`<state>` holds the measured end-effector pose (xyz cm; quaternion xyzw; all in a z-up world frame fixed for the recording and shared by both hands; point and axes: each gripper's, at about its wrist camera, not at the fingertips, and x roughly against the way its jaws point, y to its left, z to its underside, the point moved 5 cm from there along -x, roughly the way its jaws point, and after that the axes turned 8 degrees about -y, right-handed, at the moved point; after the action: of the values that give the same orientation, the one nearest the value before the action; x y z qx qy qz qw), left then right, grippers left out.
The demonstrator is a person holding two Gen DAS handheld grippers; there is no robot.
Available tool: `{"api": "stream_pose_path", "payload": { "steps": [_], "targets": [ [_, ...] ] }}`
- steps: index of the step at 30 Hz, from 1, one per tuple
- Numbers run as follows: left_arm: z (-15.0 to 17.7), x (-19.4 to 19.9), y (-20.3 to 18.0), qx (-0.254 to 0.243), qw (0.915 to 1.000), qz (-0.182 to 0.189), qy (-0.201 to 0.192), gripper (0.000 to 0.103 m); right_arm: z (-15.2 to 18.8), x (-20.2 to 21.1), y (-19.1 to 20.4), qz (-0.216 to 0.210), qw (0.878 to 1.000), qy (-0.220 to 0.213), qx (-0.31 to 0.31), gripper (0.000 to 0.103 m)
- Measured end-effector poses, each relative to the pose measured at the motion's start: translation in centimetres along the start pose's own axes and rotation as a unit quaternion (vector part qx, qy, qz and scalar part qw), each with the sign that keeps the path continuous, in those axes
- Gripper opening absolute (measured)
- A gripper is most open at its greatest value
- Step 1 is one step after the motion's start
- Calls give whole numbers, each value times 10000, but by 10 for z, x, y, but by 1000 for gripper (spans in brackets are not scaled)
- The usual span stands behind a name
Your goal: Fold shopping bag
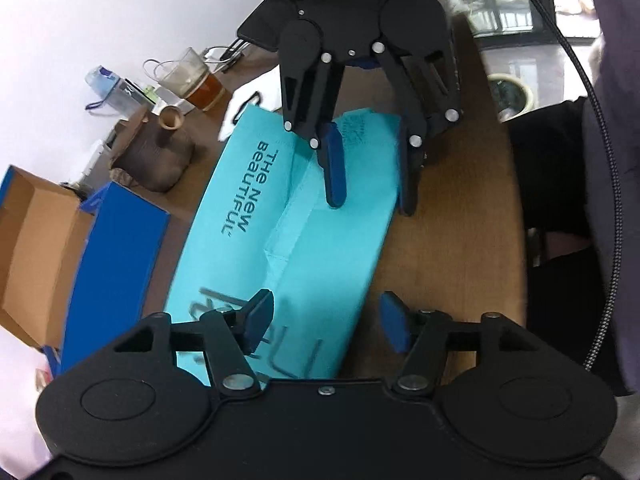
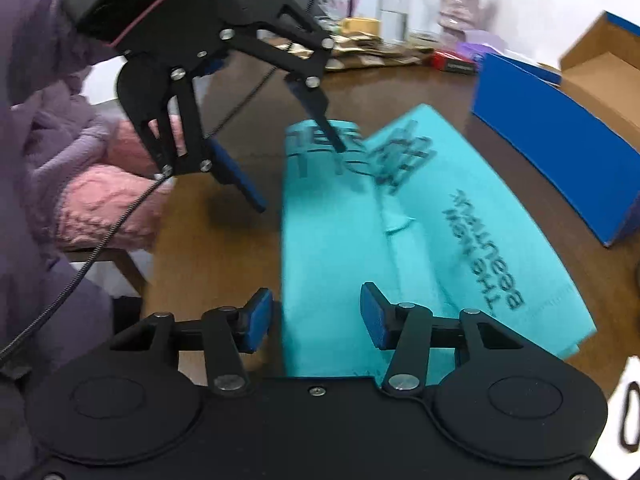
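Observation:
A turquoise shopping bag (image 1: 320,236) with dark lettering lies flat and partly folded lengthwise on the brown table; it also shows in the right wrist view (image 2: 400,248). My left gripper (image 1: 326,324) is open and empty, hovering over the bag's near end; in the right wrist view (image 2: 300,178) it hangs above the bag's far end. My right gripper (image 2: 316,320) is open and empty over the bag's other end; in the left wrist view (image 1: 372,204) its fingertips straddle the bag's edge.
A blue box lid (image 1: 108,276) and an open cardboard box (image 1: 32,252) lie beside the bag. A brown vase (image 1: 156,152), a glass mug (image 1: 196,80) and a water bottle (image 1: 108,88) stand behind. A person's pink sleeve (image 2: 104,200) is at the table edge.

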<state>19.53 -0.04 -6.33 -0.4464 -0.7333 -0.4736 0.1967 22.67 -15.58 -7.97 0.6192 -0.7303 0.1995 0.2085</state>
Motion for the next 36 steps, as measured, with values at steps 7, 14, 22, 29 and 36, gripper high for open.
{"api": "stream_pose_path", "payload": {
  "steps": [7, 14, 22, 29, 36],
  "targets": [
    [-7, 9, -10, 183, 9989, 389, -171, 66, 1, 3, 24, 0, 9998, -194, -56, 52],
    [12, -20, 41, 1016, 9937, -435, 168, 13, 3, 9, 26, 198, 9984, -418, -331, 52],
    [15, -37, 27, 773, 9944, -580, 418, 0, -15, 32, -1, 1016, 9768, -1233, -1425, 48],
    [0, -29, -12, 1102, 9869, -1097, 440, 0, 5, 8, 6, 1107, 9877, -726, -833, 39],
    [-32, -7, -60, 1168, 9782, -1615, 590, 14, 14, 21, 22, 252, 9958, -692, -535, 39]
  ]
}}
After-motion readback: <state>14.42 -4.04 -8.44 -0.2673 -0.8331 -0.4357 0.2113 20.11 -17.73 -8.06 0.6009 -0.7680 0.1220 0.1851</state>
